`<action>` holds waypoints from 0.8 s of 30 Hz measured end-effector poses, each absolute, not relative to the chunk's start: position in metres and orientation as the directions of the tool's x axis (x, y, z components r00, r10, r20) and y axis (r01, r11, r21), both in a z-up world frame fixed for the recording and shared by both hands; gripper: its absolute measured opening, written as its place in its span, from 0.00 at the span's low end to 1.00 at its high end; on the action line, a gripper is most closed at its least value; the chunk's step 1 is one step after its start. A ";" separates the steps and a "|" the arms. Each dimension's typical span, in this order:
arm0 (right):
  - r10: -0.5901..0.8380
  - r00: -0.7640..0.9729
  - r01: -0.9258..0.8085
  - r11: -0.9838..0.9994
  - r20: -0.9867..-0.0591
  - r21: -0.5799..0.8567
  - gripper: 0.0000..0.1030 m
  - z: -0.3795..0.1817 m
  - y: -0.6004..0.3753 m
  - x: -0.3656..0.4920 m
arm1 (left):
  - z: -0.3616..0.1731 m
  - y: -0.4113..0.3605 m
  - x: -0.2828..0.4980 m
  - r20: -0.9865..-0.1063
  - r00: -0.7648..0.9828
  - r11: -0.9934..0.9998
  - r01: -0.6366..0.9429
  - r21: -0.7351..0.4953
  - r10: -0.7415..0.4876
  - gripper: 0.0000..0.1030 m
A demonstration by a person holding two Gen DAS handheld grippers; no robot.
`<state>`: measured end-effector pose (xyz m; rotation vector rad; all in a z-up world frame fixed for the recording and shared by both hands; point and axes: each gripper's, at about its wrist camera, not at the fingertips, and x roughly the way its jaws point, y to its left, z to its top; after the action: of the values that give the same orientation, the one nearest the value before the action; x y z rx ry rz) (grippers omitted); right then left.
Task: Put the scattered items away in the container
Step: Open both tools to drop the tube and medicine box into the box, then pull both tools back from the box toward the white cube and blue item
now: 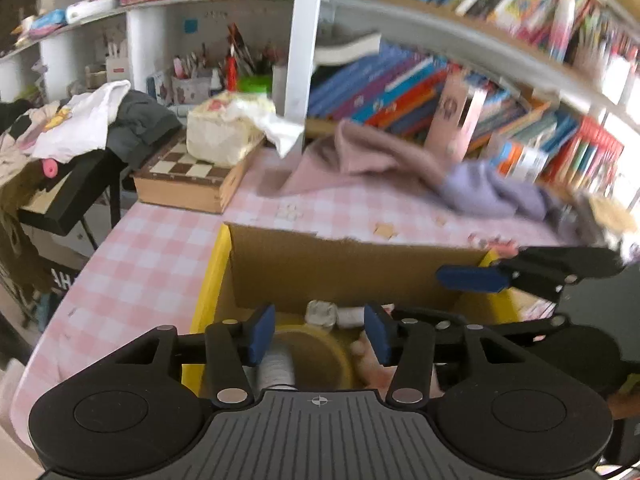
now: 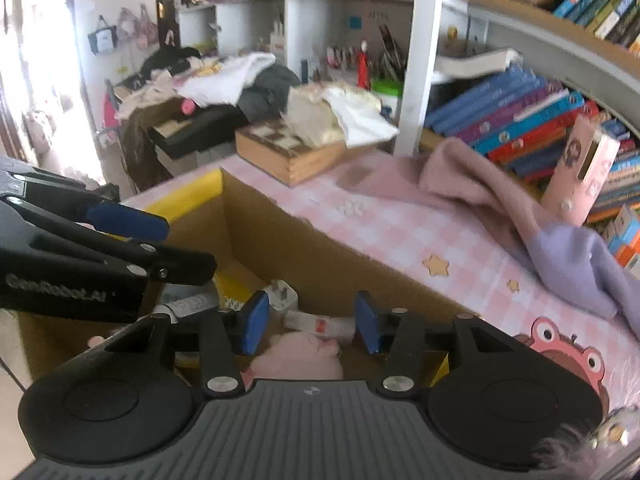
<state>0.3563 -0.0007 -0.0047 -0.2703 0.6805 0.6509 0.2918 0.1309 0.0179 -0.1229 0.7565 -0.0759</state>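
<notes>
Landmark: cardboard box (image 1: pixel 344 264) with yellow edging, open at the top, standing on the pink checked tablecloth (image 1: pixel 132 256)
Left gripper (image 1: pixel 320 334): poised over the near end of the box, blue pads spread wide, nothing between them
Right gripper (image 2: pixel 312 322): also above the box, at its other side, jaws wide apart and empty; in the left wrist view one blue pad of it reaches in over the box's right rim
Box contents under the left gripper: a grey thread spool (image 1: pixel 276 368) and a round yellow-brown bowl-like thing (image 1: pixel 320 350) lie just below the gap between the pads; a crumpled white lump (image 1: pixel 322 314) sits past them against the far wall
Box contents under the right gripper: a pink plush toy (image 2: pixel 298 356) lies directly below the open jaws, a white tube with a red label (image 2: pixel 320 326) just beyond it, a white plug (image 2: pixel 280 294) further in
Still outside the box: small wooden stars (image 2: pixel 436 265) on the cloth just past the far wall; pink cloth (image 2: pixel 460 176) and lilac cloth (image 2: pixel 576 264) lie further off, towards the bookshelf (image 2: pixel 520 120)
Beyond the box's left corner: a chessboard case (image 1: pixel 188 182), apart from the box
</notes>
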 end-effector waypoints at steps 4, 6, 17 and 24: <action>0.487 0.612 -0.648 0.761 -0.623 -0.041 0.45 0.011 -0.003 0.340 | 0.030 0.123 0.273 -0.639 0.760 0.990 0.035 -0.139 -0.117 0.48; 0.491 0.624 -0.645 0.763 -0.608 -0.045 0.46 0.018 -0.006 0.331 | 0.035 0.120 0.265 -0.627 0.770 0.989 0.037 -0.146 -0.121 0.49; 0.451 0.722 -0.557 0.829 -0.525 -0.053 0.47 0.048 -0.040 0.282 | 0.057 0.112 0.208 -0.538 0.835 0.990 0.047 -0.136 -0.113 0.62; 0.407 0.770 -0.499 0.864 -0.491 -0.066 0.47 0.053 -0.054 0.236 | 0.061 0.115 0.164 -0.515 0.850 0.991 0.047 -0.128 -0.107 0.68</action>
<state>0.2361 -0.0543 0.0528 -0.1973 0.4853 0.4950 0.1645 0.1150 0.0608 -0.1121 0.5486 -0.0811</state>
